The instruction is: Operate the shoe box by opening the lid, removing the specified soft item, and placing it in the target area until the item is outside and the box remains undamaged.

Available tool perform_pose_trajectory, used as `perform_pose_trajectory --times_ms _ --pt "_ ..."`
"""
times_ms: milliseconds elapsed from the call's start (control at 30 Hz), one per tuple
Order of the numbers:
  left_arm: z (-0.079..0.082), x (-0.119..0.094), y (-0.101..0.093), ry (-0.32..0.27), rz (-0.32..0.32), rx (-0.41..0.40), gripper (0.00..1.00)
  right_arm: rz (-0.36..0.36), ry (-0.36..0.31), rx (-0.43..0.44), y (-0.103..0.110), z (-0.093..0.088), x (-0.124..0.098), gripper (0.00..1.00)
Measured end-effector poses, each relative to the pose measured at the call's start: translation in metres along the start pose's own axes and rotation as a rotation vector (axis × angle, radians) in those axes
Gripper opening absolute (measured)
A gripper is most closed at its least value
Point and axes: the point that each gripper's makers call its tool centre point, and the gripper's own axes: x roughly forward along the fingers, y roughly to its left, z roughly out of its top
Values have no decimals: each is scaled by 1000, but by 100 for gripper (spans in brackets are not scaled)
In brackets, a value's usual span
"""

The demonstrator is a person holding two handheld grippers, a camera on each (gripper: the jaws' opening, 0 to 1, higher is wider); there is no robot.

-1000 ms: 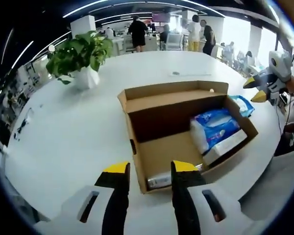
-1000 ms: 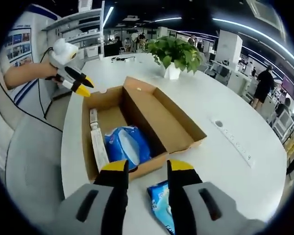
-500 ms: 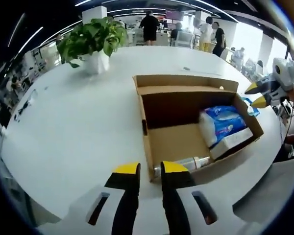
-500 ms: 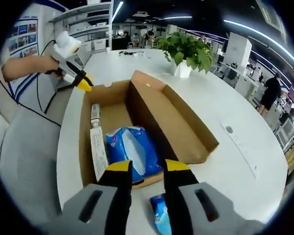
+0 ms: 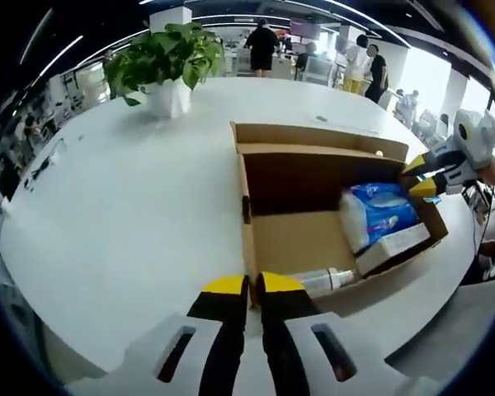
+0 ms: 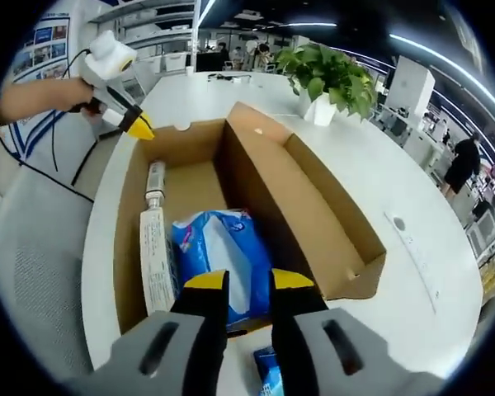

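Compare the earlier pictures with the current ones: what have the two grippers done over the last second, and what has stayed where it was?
The left gripper has narrowed its jaws and come up to the near wall of the shoe box, apparently pinching it. The right gripper has moved in over the opposite wall, above the blue tissue pack. The tissue pack, the tube and the open lid lie as before.

Blue packet on counter: mostly hidden between right tongs, print unreadable.
White tube in shoe box: near end cut by box wall; label too small to read.
Blue soft pack: near edge covered by right tongs' tips.
Left tongs: box corner behind tips, contact undeterminable.
Far people: blurred.
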Motion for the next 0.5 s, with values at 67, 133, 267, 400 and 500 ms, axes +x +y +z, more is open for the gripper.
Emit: perform_pose_trajectory --times_ms 67,133,267,400,500 --pt "0 0 0 -2 2 4 2 -4 3 -5 0 0 2 15" --pt "0 0 0 -4 6 -18 1 -5 0 -4 -1 1 6 14" --pt "-1 0 1 -2 12 -35 1 -4 3 -3 -1 3 12 12" --pt "-1 1 1 -1 15 -29 1 -8 12 -9 -1 5 20 9" --pt "-1 1 2 2 17 -30 1 -9 23 -24 0 5 26 6"
